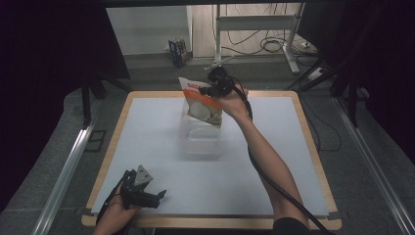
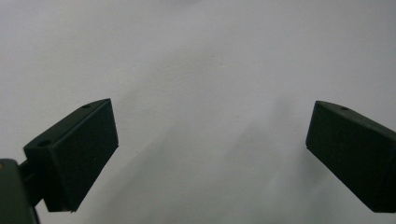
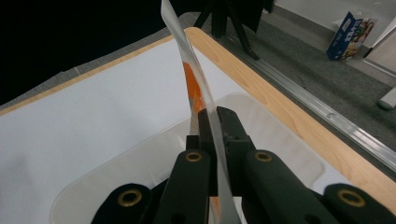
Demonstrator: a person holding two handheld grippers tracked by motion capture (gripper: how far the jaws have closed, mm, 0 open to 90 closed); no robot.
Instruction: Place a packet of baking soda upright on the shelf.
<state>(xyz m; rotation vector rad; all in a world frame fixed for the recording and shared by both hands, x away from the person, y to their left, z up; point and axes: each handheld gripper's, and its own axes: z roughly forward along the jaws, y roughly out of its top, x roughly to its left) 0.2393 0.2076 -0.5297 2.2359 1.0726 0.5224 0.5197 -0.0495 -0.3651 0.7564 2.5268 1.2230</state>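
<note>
Jaws of right gripper (image 1: 211,89) pinch top edge of snack bag (image 1: 199,102), held upright above clear plastic bin (image 1: 199,139) mid-table; left gripper (image 1: 155,196) jaws spread, resting at near-left corner of white table (image 1: 274,161).

The tabletop (image 1: 147,147) is matt white with a pale wood rim. The bag (image 1: 200,100) is glossy plastic film, the tub (image 3: 140,163) clear smooth plastic, the right tongs (image 3: 217,126) matt black plastic.

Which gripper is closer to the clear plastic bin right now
Right. The right gripper holds a snack bag directly above the clear bin; the left gripper sits open at the table's near left edge.
</note>
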